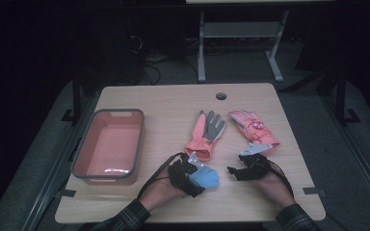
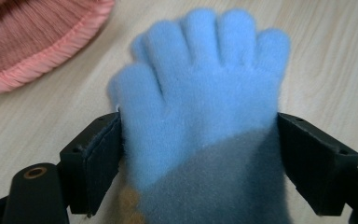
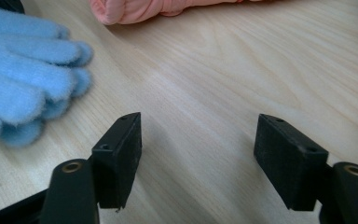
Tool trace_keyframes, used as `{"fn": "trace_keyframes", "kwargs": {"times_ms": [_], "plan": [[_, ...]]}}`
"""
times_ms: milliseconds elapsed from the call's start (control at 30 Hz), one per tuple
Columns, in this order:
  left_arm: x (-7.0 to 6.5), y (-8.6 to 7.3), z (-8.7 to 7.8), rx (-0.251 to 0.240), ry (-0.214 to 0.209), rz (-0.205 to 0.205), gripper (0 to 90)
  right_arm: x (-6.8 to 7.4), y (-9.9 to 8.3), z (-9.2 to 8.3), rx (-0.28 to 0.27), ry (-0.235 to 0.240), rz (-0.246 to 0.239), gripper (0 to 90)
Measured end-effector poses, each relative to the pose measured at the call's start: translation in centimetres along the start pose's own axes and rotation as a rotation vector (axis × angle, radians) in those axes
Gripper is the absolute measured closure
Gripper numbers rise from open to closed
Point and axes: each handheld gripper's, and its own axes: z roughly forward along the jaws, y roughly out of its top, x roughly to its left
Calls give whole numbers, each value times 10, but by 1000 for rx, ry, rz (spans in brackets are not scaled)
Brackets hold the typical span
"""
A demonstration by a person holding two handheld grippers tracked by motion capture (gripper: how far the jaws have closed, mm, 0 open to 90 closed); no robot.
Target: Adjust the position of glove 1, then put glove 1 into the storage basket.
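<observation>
- Step, as I judge it: releasing the blue glove (image 2: 200,107) onto the table (image 1: 173,98), right of the pink bin (image 1: 110,144)
- Left gripper (image 1: 191,179): jaws spread, glove between them
- Right gripper (image 3: 198,149): open, empty
- Next: regrip the glove and carry it left to the bin

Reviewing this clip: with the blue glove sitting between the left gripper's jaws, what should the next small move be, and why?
Probably close the left gripper on the blue glove. The glove lies on the table between the spread jaws, which flank its sides without visibly squeezing it. The right gripper is open with nothing between its jaws, and the pink bin sits at the left, a likely place for it.
</observation>
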Motion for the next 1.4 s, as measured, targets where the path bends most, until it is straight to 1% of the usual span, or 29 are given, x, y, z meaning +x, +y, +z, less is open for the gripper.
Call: {"fn": "trace_keyframes", "kwargs": {"times_ms": [100, 167, 267, 367, 433, 533, 667, 767, 833, 967, 1000, 1033, 1067, 1133, 1200, 1233, 1267, 1300, 1333, 1367, 1400], "plan": [[-2, 0, 0, 1, 12, 3, 171, 0, 0, 0, 1, 0, 3, 283], [-3, -1, 0, -1, 36, 24, 196, 0, -1, 1, -1, -3, 5, 270], [-5, -1, 0, -2, 52, 32, 238, 0, -1, 1, -5, -3, 7, 265], [-5, -2, -1, -10, 58, 26, 288, 0, -1, 1, -10, -4, 2, 262], [-3, -2, -3, -13, 61, 23, 347, 0, -2, 2, -12, -3, 1, 259], [0, -3, -5, -19, 59, 29, 469, 0, -2, 2, -14, -3, 1, 256], [3, -3, -6, -18, 50, 31, 606, 0, -2, 2, -17, -4, 1, 253], [5, -2, -7, -12, 28, 32, 672, 0, -3, 2, -22, -3, 6, 243], [8, -2, -8, -13, 8, 18, 706, 1, -3, 3, -27, -3, 6, 238], [12, -3, -9, -14, -16, 5, 745, 1, -4, 3, -32, -2, 7, 233], [12, -3, -8, -20, -21, -5, 750, 1, -4, 3, -33, -2, 7, 226], [14, -3, -9, -16, -26, -1, 753, 1, -4, 3, -35, -2, 7, 221], [14, -3, -8, -21, -32, -14, 754, 1, -4, 3, -36, -2, 8, 219], [16, -3, -10, -18, -44, -13, 757, 1, -4, 3, -39, -3, 8, 213], [17, -3, -11, -26, -45, -21, 758, 1, -5, 4, -43, -3, 7, 209], [18, -3, -12, -26, -49, -18, 759, 1, -5, 4, -45, -3, 8, 206], [19, -3, -14, -33, -55, -21, 759, 1, -5, 4, -46, -3, 13, 202], [20, -2, -16, -39, -56, -25, 759, 1, -6, 4, -52, -3, 3, 196], [20, -2, -19, -40, -56, -26, 759, 1, -6, 4, -52, -3, 9, 187], [21, -1, -22, -48, -60, -35, 759, 1, -6, 5, -52, -3, 9, 188], [22, -1, -24, -63, -67, -53, 759, 1, -6, 4, -52, -3, 9, 187]]}}
